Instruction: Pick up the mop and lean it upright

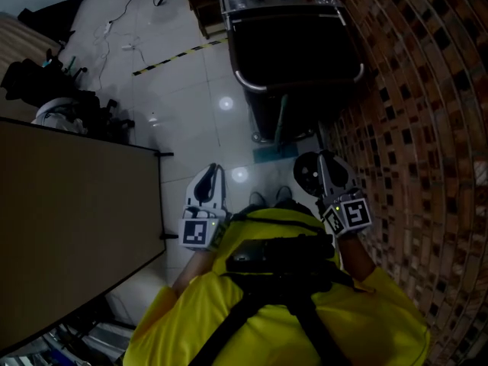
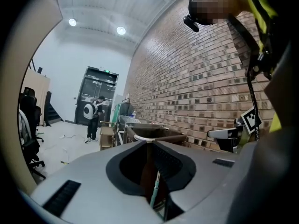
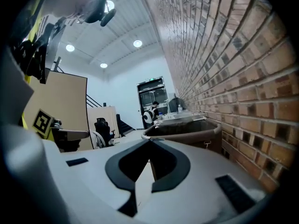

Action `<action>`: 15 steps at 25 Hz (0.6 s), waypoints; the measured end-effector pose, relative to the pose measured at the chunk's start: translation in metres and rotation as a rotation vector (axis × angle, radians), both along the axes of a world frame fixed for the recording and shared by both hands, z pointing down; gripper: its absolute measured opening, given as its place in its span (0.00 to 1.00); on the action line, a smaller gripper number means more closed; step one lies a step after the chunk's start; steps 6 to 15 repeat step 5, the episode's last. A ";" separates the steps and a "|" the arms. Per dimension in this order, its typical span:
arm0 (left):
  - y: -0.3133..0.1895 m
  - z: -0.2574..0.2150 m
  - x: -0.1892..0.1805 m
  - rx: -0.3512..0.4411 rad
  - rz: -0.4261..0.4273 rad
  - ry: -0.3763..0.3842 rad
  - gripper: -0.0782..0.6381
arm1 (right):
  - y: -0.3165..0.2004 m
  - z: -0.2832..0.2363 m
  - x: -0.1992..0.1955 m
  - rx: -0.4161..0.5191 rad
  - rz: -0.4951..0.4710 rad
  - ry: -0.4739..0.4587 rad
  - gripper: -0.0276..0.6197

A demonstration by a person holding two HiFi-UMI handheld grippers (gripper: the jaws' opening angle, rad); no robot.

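**Inspector:** Mop position?

**Surveyor:** The mop (image 1: 280,122) is at the near face of the bin (image 1: 297,52). Its pole appears to rest against the bin and its head is on the floor (image 1: 191,90) below. Neither tongs touch it.

**Inspector:** Clearance?

**Surveyor:** The brick wall (image 1: 427,128) runs close on the right, just beside the bin and mop. The table (image 1: 69,219) edge bounds the left. Between the table and the bin, an open lane of tile runs ahead, with striped tape (image 1: 179,56) lying farther out.

**Inspector:** Tongs?

**Surveyor:** The left tongs (image 1: 212,172) are closed tip to tip and grip nothing. The pole shows only beyond them, through the gap under the tips. The right tongs (image 1: 322,162) are also closed and empty.

**Inspector:** Pose?

**Surveyor:** Both are held low before the person's waist, side by side and pointing ahead toward the bin. The marker cubes are nearest the body. The left tongs are near the table edge and the right tongs are near the wall.
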State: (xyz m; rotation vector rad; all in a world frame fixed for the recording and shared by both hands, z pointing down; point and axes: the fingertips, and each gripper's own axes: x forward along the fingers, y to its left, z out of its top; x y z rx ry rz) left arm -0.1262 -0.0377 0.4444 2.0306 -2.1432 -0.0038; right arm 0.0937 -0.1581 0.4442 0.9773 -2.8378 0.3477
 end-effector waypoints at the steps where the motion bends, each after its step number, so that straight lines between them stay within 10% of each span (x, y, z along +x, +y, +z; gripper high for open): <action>1: 0.001 0.001 0.000 -0.006 0.000 0.001 0.17 | 0.003 0.000 -0.001 0.000 -0.006 -0.002 0.06; 15: 0.006 0.009 0.006 -0.044 0.006 0.019 0.17 | 0.015 0.002 -0.002 -0.002 -0.024 0.003 0.06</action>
